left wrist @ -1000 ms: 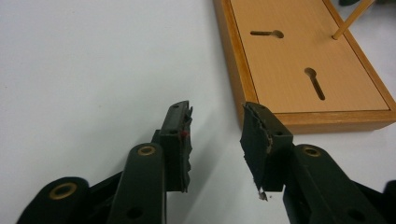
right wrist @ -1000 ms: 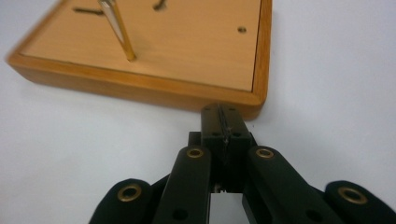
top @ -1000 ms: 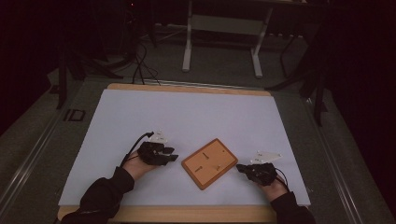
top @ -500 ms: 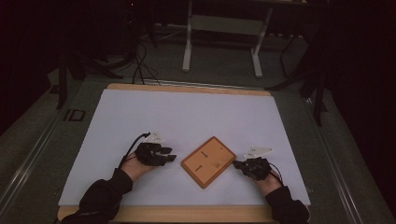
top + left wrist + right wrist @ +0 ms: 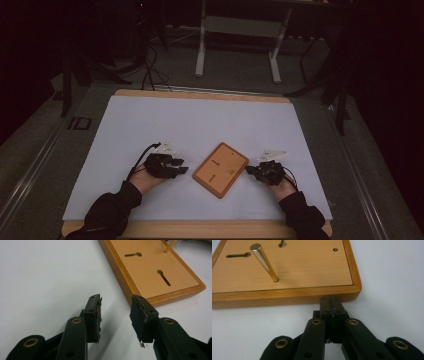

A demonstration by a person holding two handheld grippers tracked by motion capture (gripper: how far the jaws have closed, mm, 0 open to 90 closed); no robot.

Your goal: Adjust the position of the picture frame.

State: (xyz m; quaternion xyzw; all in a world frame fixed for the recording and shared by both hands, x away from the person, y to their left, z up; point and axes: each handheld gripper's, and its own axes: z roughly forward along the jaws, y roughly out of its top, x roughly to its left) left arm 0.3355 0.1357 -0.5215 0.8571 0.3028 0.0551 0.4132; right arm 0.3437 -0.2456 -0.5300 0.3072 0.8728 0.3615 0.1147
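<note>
Board (image 5: 220,169) sits diagonal between both tongs; right tongs (image 5: 331,302), pinched closed and empty, are right at its edge, left tongs (image 5: 115,315) partly open, empty, just beside it.

Cut-off and unclear parts around the board

In the left gripper view the board (image 5: 160,272) runs off the top edge, and a thin peg (image 5: 169,246) on it is cut there, its tip unseen. In the right gripper view the board's far side and left end pass out of frame; the slot (image 5: 282,243) beside the brass pin (image 5: 264,262) is clipped at the top. From the high view the board's slots are too small to tell, and both sleeves (image 5: 112,215) leave the bottom edge.
</note>
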